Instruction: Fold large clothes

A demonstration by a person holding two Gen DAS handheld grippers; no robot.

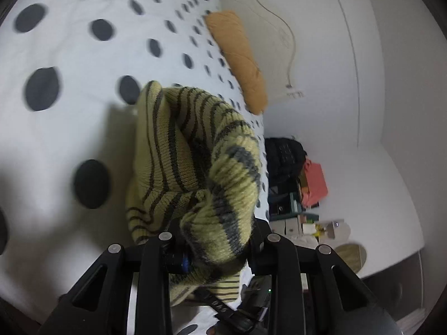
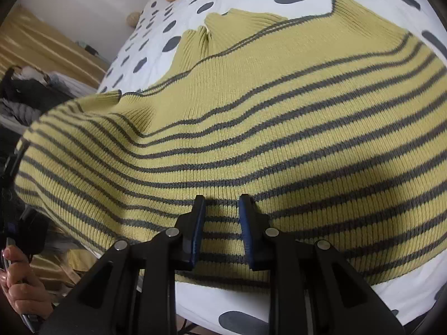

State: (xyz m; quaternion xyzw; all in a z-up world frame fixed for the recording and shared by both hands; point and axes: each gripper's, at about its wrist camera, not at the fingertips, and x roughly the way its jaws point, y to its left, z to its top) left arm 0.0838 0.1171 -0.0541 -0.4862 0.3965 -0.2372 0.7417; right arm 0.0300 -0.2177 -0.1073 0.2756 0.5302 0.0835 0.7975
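Left wrist view shows the left gripper clamped on a bunched fold of the striped sweater, which fills the gap between its 2 fingers and rises off the polka-dot bedspread. Beyond the sweater, at the bedspread's far edge, lies an orange pillow. Past the bedspread's right side sit a black bag and a pink box.

Right wrist view shows the right gripper low over the sweater, which spreads wide across the bedspread. Its 2 blue-padded fingers stand slightly apart with knit visible between them; whether they pinch it I cannot tell. A hand appears off the bedspread's left edge.
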